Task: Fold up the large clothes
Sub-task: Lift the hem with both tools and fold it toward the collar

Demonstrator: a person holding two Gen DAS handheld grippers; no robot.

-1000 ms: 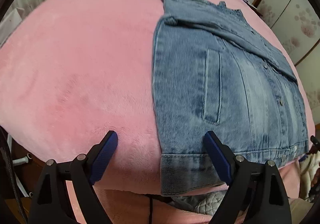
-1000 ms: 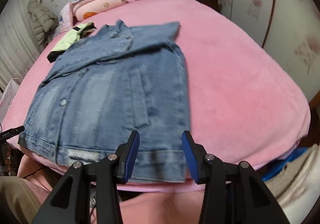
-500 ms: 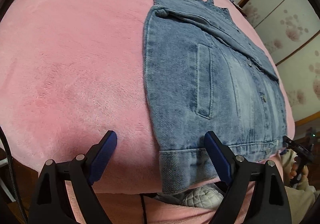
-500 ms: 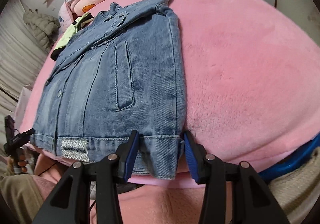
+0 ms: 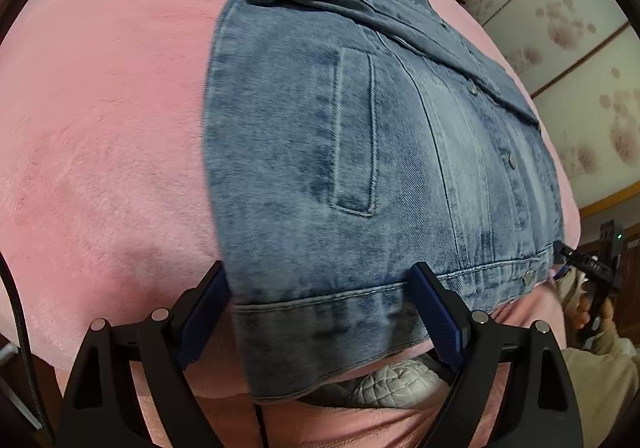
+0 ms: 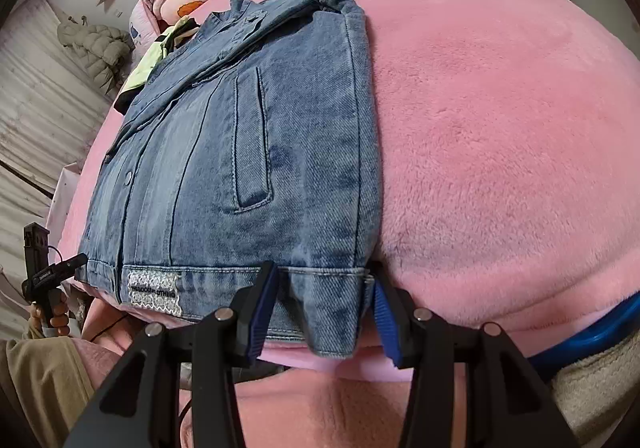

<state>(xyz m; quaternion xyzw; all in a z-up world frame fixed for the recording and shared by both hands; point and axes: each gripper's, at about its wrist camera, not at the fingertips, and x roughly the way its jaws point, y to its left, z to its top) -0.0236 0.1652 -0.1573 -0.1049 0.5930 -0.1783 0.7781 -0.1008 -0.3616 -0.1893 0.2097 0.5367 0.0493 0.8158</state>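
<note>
Left wrist, garment: we see the blue washed-denim jacket (image 5: 360, 152) lying front-up on the pink plush bedspread (image 5: 100, 120), its hem band hanging over the near bed edge.
Left wrist, change: a second ago our left gripper (image 5: 320, 308) hung back from the hem; now its blue-padded fingers (image 5: 434, 312) straddle the jacket's left hem corner.
Left wrist, jaws: wide apart, cloth between them but nothing pinched yet.
Right wrist, garment: the same jacket runs away from us, sleeve folded across the chest, a white woven label (image 6: 154, 293) on the hem.
Right wrist, change: our right gripper (image 6: 320, 308) has closed in on the right hem corner.
Right wrist, jaws: partly open, bracketing the corner; the pads look near the cloth, not clamped.
Meaning: we judge both corners are lined up for pinching, then folding the hem toward the collar.
</note>
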